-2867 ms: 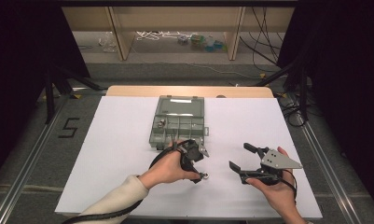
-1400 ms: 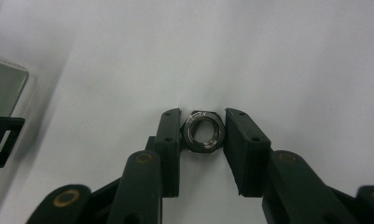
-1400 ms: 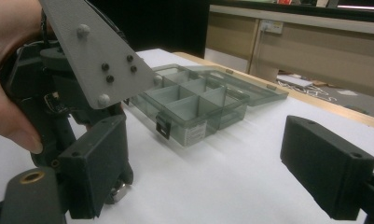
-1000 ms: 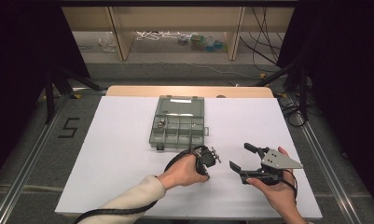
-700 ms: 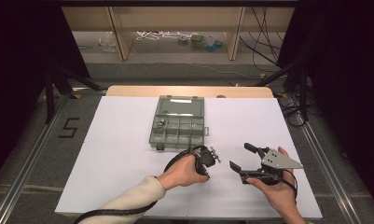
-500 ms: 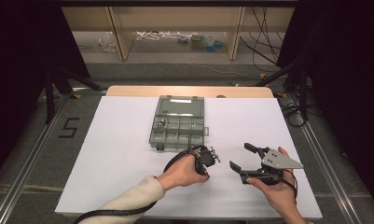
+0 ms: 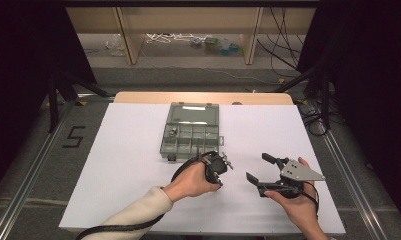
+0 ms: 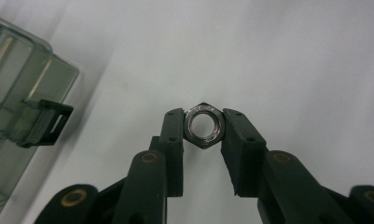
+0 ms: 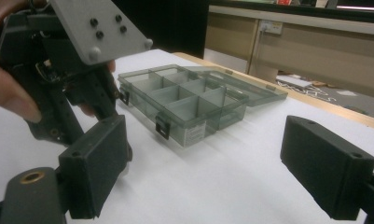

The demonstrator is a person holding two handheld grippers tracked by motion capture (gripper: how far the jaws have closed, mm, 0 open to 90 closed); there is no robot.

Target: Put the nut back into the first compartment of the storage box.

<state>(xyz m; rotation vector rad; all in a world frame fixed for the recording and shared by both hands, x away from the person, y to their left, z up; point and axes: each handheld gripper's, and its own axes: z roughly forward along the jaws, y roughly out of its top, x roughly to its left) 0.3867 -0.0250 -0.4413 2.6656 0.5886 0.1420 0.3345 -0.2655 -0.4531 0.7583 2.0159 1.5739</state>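
Note:
A steel hex nut point(image 8: 203, 127) sits between the two black pads of my left gripper point(image 8: 203, 128), which is shut on its flat sides. In the high view that left gripper point(image 7: 219, 165) points down at the white table point(image 7: 113, 165), just in front of the right corner of the clear grey compartment box point(image 7: 190, 135). The box lies open with its lid folded back. My right gripper point(image 7: 258, 168) hovers to the right of the left one, open, with nothing between its pads point(image 9: 98, 163). The right gripper view also has the left gripper point(image 9: 58, 70) and the box point(image 9: 189, 100).
The box's black latch point(image 8: 40, 123) and front corner are to the left of the nut in the left gripper view. The table's wooden far edge point(image 7: 203, 97) lies behind the box. Dark floor with rails surrounds the table.
Since the earliest frame my left hand has shifted a little to the right, away from the box's front edge. In the last second nothing has visibly moved. The right gripper stays still.

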